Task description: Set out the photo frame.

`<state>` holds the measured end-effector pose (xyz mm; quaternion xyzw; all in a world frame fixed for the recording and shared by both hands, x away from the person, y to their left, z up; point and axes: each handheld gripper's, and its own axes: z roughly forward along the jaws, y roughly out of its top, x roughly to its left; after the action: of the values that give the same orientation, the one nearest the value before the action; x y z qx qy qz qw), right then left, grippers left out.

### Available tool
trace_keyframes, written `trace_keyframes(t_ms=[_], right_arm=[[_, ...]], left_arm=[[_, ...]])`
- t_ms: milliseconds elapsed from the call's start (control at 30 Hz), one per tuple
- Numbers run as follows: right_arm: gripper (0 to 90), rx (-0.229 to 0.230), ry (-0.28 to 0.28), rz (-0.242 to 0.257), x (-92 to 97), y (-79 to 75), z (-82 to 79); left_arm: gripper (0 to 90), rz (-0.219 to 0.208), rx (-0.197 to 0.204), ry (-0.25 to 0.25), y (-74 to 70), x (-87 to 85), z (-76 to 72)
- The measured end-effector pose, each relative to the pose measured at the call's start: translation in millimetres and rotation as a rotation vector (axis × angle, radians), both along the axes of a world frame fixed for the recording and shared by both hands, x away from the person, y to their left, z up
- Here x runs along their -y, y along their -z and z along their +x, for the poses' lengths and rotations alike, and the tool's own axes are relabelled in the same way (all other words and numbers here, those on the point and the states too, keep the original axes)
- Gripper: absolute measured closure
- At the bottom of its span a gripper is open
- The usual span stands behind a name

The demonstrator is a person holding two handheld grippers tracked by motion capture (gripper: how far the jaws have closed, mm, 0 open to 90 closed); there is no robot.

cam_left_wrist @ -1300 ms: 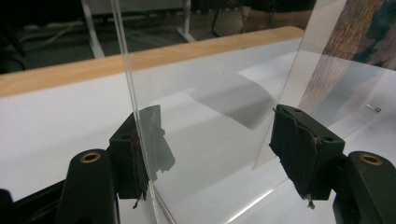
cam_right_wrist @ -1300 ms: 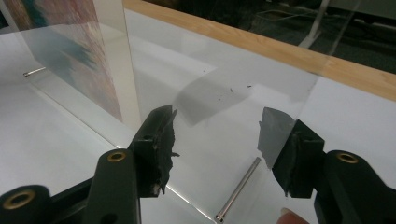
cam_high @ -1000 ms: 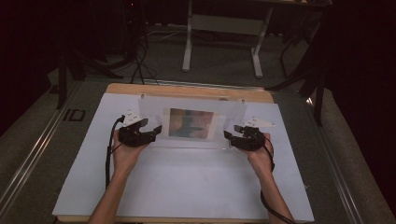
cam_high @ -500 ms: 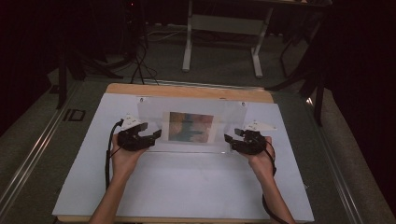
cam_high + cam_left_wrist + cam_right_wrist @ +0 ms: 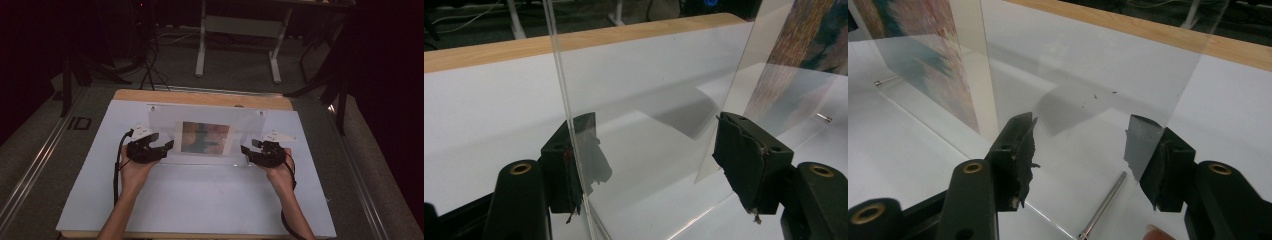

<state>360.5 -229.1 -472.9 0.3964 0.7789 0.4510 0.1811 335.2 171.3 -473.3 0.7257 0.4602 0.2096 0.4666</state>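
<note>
A clear acrylic panel [image 5: 250, 125] with a colourful picture [image 5: 205, 137] in its middle stands tilted on the white tabletop [image 5: 200, 200]. My left gripper [image 5: 167, 146] is at its lower left corner and my right gripper [image 5: 246, 150] at its lower right corner. In the left gripper view the jaws of the left gripper [image 5: 656, 160] stand wide apart, and the sheet's edge [image 5: 569, 125] runs just beside the left jaw. In the right gripper view the right gripper [image 5: 1088, 160] is open too, with the sheet's edge [image 5: 1168, 120] crossing in front of its right jaw.
A thin metal pin [image 5: 1103, 205] lies on the table between the right gripper's jaws, and a smaller one [image 5: 885, 81] lies by the picture. The table's wooden far edge [image 5: 200, 97] is behind the panel. A white stand [image 5: 237, 25] and cables are on the floor beyond.
Both hands and grippers have drawn slightly toward the person. The panel's near edge has come closer with them, and the panel now looks taller.
</note>
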Motion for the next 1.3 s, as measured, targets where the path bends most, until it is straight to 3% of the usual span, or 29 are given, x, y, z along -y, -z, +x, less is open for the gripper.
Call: trace_keyframes(t_ms=[867,1300], right_arm=[[44.5,0.019,0.007,0.004,0.8,2.3,-3.9],[45.2,0.024,-0.013,0.018,4.0,3.7,-2.3]], left_arm=[[34.0,-0.011,0.047,0.036,7.0,-3.4,2.3],[35.8,-0.034,0.018,0.056,7.5,-8.2,3.2]])
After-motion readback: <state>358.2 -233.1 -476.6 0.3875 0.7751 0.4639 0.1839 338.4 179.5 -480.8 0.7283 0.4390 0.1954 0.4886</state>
